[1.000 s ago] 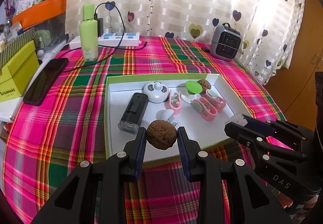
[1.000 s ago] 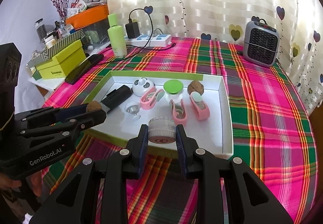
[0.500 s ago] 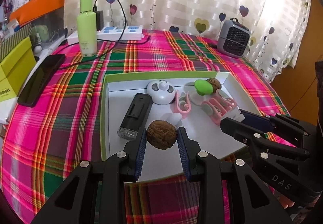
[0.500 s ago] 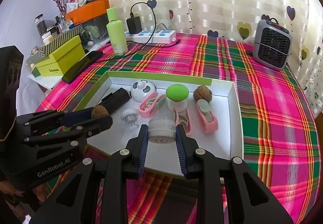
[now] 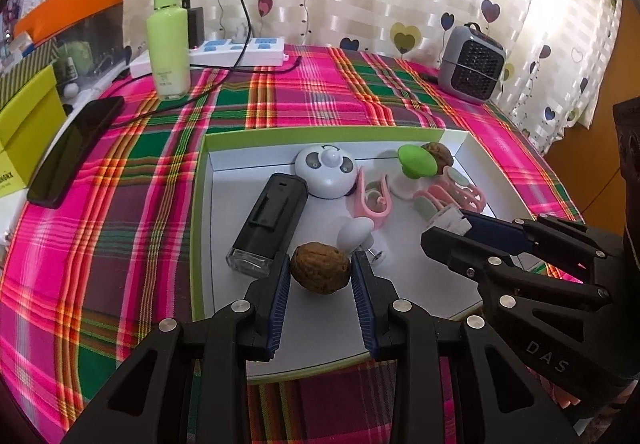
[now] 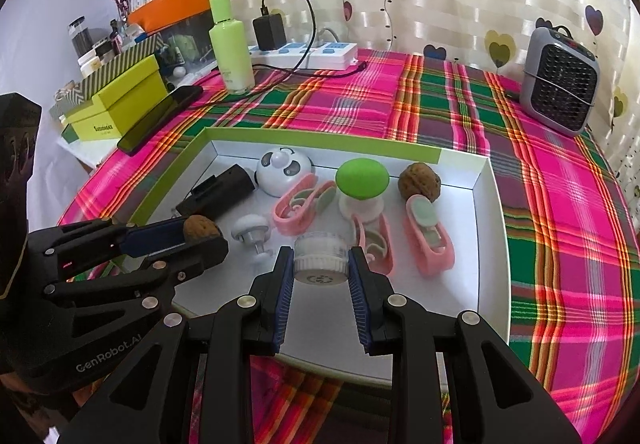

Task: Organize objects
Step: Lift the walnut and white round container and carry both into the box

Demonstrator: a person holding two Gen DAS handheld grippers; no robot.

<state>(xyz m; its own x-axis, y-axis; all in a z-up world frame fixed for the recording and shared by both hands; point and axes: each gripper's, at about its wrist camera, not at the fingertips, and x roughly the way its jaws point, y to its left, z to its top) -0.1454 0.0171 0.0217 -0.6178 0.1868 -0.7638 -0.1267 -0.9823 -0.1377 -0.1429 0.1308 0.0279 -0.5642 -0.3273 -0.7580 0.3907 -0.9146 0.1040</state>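
Note:
My left gripper [image 5: 320,276] is shut on a brown walnut [image 5: 320,273], held over the near part of the white tray [image 5: 412,314] with a green rim. My right gripper [image 6: 320,264] is shut on a small white round jar [image 6: 320,258], also over the tray's near part. In the tray lie a black rectangular device [image 5: 272,218], a white panda-faced round gadget [image 5: 326,172], a green-capped mushroom piece [image 6: 362,174], a second walnut [image 6: 419,181], pink clips [image 6: 428,240] and a small white knob [image 6: 252,230]. The left gripper with its walnut [image 6: 202,227] shows at the left of the right wrist view.
A pink and green plaid cloth [image 5: 312,100] covers the table. At the back stand a green bottle [image 5: 168,40], a white power strip [image 5: 240,52] with a black charger and a grey mini heater [image 5: 472,64]. A black phone [image 5: 76,152] and yellow-green box [image 6: 120,100] lie left.
Both grippers have moved forward over the tray and a little lower, each keeping its grip. The tray objects look larger and nearer; nothing in the tray has shifted.

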